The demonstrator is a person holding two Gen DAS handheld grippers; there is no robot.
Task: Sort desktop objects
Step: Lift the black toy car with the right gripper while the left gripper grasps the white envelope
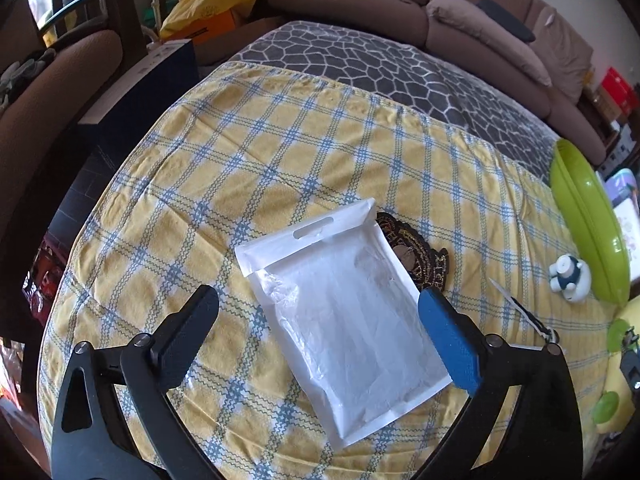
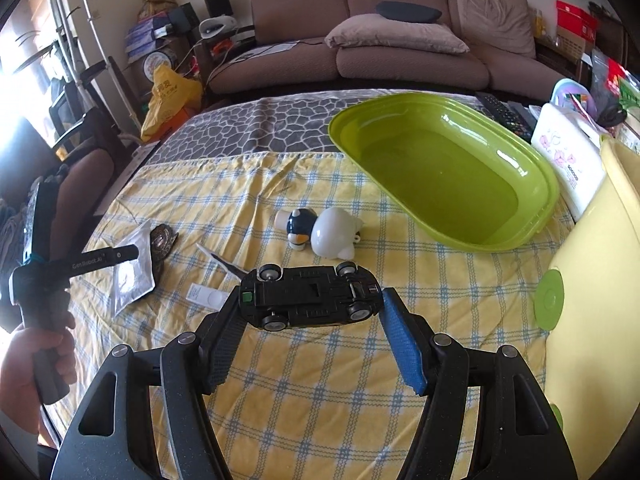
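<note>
My left gripper [image 1: 318, 300] is open and points down at the checked tablecloth [image 1: 248, 152]. A white plastic pouch [image 1: 344, 312] lies flat between its wide-spread fingers, and neither pad presses on it. A dark embroidered patch [image 1: 420, 256] peeks out from under the pouch's far edge. My right gripper [image 2: 311, 300] is shut on a black toy car [image 2: 310, 298], held upside down by its ends, wheels up, above the cloth. Beyond the car a white and navy figurine [image 2: 320, 232] lies on its side. The green oval basin [image 2: 444, 172] behind it holds nothing.
A pale yellow tub [image 2: 592, 280] stands at the right edge. A white floral box [image 2: 568, 160] and a remote [image 2: 500, 108] lie behind the basin. A paper tag [image 2: 208, 294] rests near the car. A hand [image 2: 36, 352] holds the left tool. A sofa [image 2: 400, 40] stands beyond the table.
</note>
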